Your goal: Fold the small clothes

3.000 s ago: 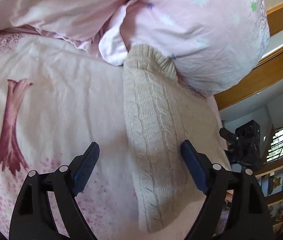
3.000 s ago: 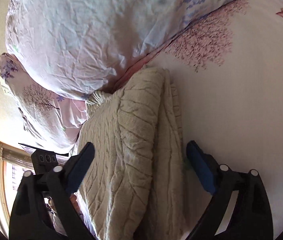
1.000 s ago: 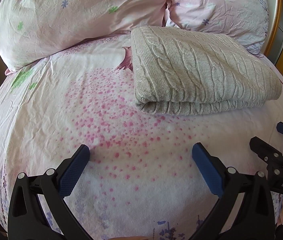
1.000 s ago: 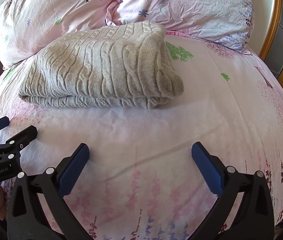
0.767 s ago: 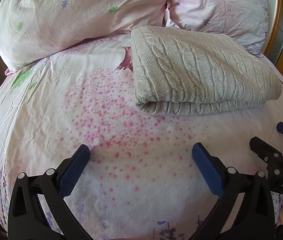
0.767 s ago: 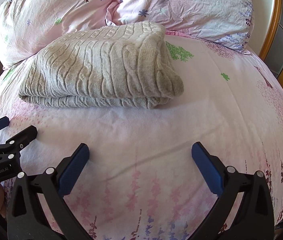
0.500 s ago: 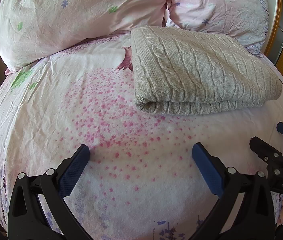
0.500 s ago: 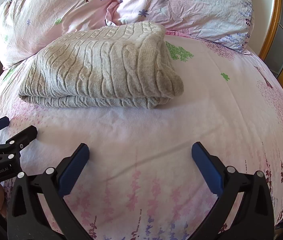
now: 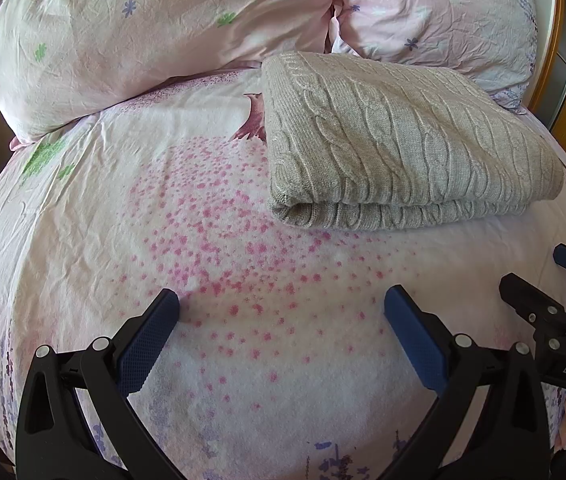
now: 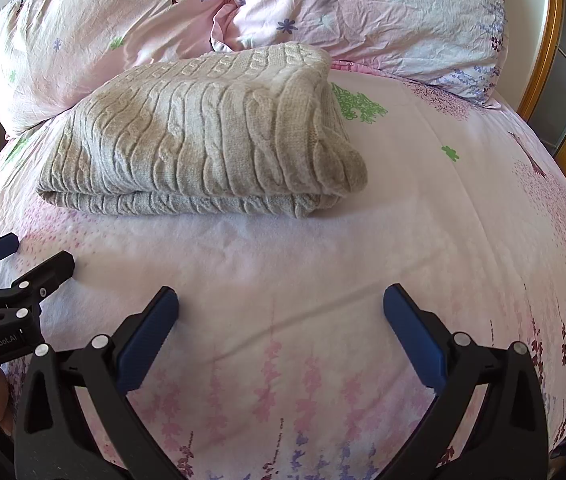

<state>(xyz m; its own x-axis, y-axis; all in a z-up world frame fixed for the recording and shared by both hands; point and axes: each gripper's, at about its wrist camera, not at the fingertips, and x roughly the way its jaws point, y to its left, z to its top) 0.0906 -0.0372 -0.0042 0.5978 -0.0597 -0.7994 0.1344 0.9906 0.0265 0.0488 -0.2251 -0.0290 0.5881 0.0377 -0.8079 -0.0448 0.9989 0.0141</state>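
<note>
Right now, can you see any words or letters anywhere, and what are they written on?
"DAS" in white letters on the body of the right gripper, seen from the left wrist; the rest is cut off.
"GenRobot.AI" in white on the body of the left gripper, seen from the right wrist.
The sweater, pillows and bedsheet carry no writing, only printed flowers and trees.

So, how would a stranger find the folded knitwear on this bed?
Start at the two pink pillows at the bed's head. Directly before them lies a folded sweater. It is beige and cable-knit, unlike the printed bedding.
</note>
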